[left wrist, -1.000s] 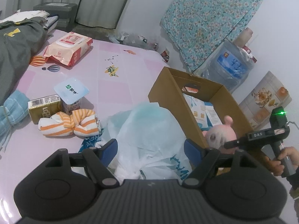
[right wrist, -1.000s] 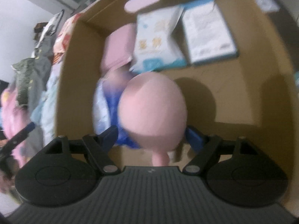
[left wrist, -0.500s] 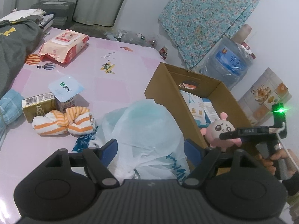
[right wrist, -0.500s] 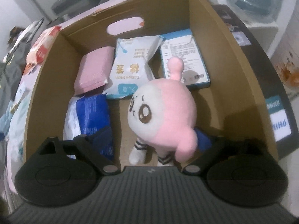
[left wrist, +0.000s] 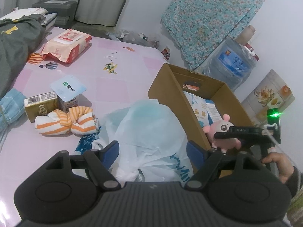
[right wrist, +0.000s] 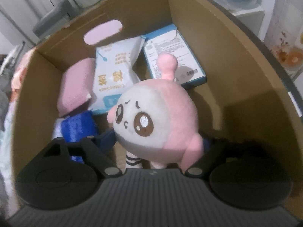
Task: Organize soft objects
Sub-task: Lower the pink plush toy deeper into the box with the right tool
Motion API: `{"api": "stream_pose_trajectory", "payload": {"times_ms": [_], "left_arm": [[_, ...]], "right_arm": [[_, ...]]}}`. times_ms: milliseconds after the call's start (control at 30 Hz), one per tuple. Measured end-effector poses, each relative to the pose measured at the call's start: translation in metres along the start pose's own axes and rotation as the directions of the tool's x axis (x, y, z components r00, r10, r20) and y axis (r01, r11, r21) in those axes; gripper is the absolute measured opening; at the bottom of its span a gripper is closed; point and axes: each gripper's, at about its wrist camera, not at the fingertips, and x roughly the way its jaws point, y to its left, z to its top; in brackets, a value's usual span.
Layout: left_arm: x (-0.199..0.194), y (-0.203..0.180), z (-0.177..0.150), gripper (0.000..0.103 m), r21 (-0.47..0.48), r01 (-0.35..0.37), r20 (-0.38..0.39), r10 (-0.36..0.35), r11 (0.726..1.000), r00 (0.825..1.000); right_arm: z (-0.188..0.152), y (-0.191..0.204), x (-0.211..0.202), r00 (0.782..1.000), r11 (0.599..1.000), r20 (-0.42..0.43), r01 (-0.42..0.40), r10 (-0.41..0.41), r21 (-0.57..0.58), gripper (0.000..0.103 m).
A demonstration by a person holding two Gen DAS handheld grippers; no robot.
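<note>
My right gripper (right wrist: 159,141) is shut on a pink and white plush toy (right wrist: 157,117) and holds it inside the brown cardboard box (right wrist: 246,71), above its floor. The toy also shows in the left wrist view (left wrist: 221,130), held by the right gripper (left wrist: 225,134) over the box (left wrist: 166,89). My left gripper (left wrist: 152,151) is open and empty, hovering over a white plastic bag (left wrist: 149,128) on the pink bed beside the box. An orange-striped rolled cloth (left wrist: 66,120) lies left of the bag.
In the box lie a pink pad (right wrist: 77,87), a white packet (right wrist: 113,75), a blue-edged booklet (right wrist: 174,54) and a blue pack (right wrist: 77,130). On the bed are a carton (left wrist: 40,106), a yogurt cup (left wrist: 68,92), a wipes pack (left wrist: 66,45) and a blue cloth (left wrist: 10,106).
The right gripper has turned the plush toy so its face shows and has held it in the box. The left gripper has drawn back slightly from the bag.
</note>
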Motion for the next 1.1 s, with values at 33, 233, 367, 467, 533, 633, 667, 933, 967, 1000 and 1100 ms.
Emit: {"api": "stream_pose_trajectory", "payload": {"times_ms": [33, 233, 367, 467, 533, 633, 667, 933, 967, 1000, 1100], "left_arm": [[0.0, 0.0, 0.0, 0.079, -0.001, 0.001, 0.0, -0.001, 1.0, 1.0], [0.001, 0.001, 0.0, 0.079, 0.0, 0.0, -0.002, 0.0, 1.0, 1.0], [0.002, -0.001, -0.001, 0.079, -0.004, 0.004, -0.006, -0.004, 1.0, 1.0], [0.001, -0.003, -0.001, 0.079, 0.001, 0.006, -0.004, -0.006, 1.0, 1.0], [0.0, -0.004, -0.001, 0.079, 0.005, 0.004, -0.002, -0.004, 1.0, 1.0], [-0.001, -0.003, 0.0, 0.079, 0.004, 0.0, 0.001, 0.0, 1.0, 1.0], [-0.001, -0.002, 0.0, 0.079, 0.002, -0.002, 0.001, 0.002, 1.0, 1.0], [0.0, -0.002, -0.001, 0.079, -0.003, 0.006, -0.003, -0.006, 1.0, 1.0], [0.0, -0.003, -0.001, 0.079, -0.002, 0.008, -0.003, -0.008, 1.0, 1.0], [0.0, -0.003, -0.002, 0.079, -0.002, 0.009, -0.003, -0.009, 1.0, 1.0], [-0.002, -0.004, -0.003, 0.079, 0.002, 0.01, -0.003, -0.01, 1.0, 1.0]], "right_arm": [[0.0, -0.001, -0.001, 1.0, 1.0, -0.002, -0.015, 0.015, 0.001, 0.082], [-0.001, 0.006, -0.015, 0.992, 0.99, -0.025, -0.128, 0.126, -0.062, 0.081], [-0.003, 0.019, -0.016, 0.984, 0.974, -0.093, -0.165, 0.151, -0.158, 0.083], [-0.003, 0.027, -0.008, 0.991, 0.971, -0.119, -0.083, 0.057, -0.223, 0.086], [-0.008, 0.033, -0.005, 0.994, 0.959, -0.102, -0.002, -0.029, -0.285, 0.087], [-0.013, 0.036, -0.009, 0.995, 0.942, -0.073, 0.045, -0.073, -0.334, 0.089], [-0.013, 0.038, -0.013, 0.995, 0.937, -0.06, 0.057, -0.083, -0.345, 0.09], [-0.01, 0.055, -0.045, 0.982, 0.875, 0.111, 0.188, -0.154, -0.446, 0.1], [-0.009, 0.055, -0.045, 0.981, 0.872, 0.115, 0.191, -0.156, -0.45, 0.1], [-0.008, 0.056, -0.043, 0.981, 0.872, 0.112, 0.192, -0.158, -0.45, 0.1], [-0.006, 0.056, -0.031, 0.981, 0.875, 0.085, 0.194, -0.174, -0.444, 0.1]]}}
